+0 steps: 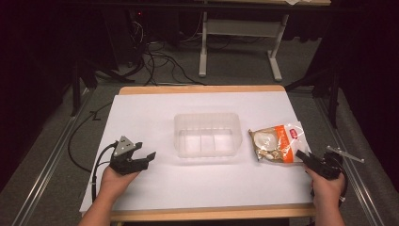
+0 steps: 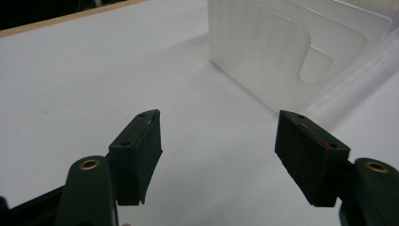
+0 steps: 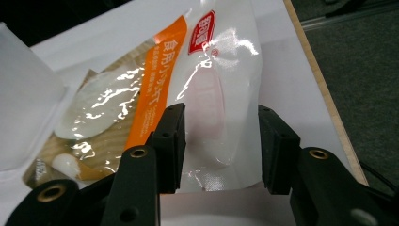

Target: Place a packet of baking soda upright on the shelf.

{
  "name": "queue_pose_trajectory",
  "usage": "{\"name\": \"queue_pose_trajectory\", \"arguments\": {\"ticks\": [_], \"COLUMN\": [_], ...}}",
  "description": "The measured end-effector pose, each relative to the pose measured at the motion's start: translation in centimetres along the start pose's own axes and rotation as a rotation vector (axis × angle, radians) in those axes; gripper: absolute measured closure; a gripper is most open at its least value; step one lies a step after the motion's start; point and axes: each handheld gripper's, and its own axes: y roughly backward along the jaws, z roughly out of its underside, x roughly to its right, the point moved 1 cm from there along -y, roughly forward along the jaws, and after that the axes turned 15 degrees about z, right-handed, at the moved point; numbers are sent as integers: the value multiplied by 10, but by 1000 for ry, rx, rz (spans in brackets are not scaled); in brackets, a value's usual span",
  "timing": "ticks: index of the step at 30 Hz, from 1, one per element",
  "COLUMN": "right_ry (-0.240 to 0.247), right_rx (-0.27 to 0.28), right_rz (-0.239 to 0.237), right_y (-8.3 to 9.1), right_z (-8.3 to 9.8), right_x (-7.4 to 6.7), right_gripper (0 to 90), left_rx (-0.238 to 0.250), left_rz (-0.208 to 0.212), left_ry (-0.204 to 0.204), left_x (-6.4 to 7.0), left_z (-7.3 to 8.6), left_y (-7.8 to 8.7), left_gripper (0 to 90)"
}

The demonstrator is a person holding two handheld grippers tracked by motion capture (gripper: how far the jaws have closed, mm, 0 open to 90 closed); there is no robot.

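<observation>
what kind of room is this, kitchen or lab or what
Most likely a lab or recording workspace, not a kitchen: a white-covered table in a dark room, loose cables on the carpeted floor, and the legs of a bare workbench behind it.

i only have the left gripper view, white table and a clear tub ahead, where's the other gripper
Observer: The right gripper is at the table's right side, at a snack bag.
Operator: holding it
Observer: Not yet. Its jaws stand open either side of the bag's near edge.
Operator: where's the bag from my tub
Observer: Just right of the tub, lying flat on the table.
Operator: anything in the tub
Observer: It looks empty from the high view.
</observation>
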Motion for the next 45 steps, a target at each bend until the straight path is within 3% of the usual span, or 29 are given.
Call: {"name": "queue_pose_trajectory", "arguments": {"ticks": [5,8,15,20,24,27,33,40,45], "right_ry": [-16,-9,14,9,-31,-32,-3,27,54], "right_rx": [31,85,150,156,155,160,193,190,201], "right_rz": [-39,-74,-110,-110,-138,-149,-197,-185,-215], "right_y": [6,15,23,22,19,19,26,22,22], "right_z": [-1,-5,-8,-6,-5,-5,-6,-5,-7], "right_x": [-1,-9,-22,-27,-25,-27,-39,-45,-51], "right_gripper": [603,603,601,578,576,576,570,551,556], "left_rx": [-5,-8,-15,-13,-14,-19,-23,-30,-23], "left_rz": [2,3,8,9,10,11,10,12,9], "left_ry": [-5,-8,-3,-4,1,1,-2,-3,-10], "left_x": [2,2,0,0,1,1,2,1,1], "left_z": [0,0,1,1,1,1,2,2,1], "left_y": [0,-1,-4,-3,-3,-3,-4,-5,-3], "left_gripper": [325,325,325,324,324,324,324,324,325]}}
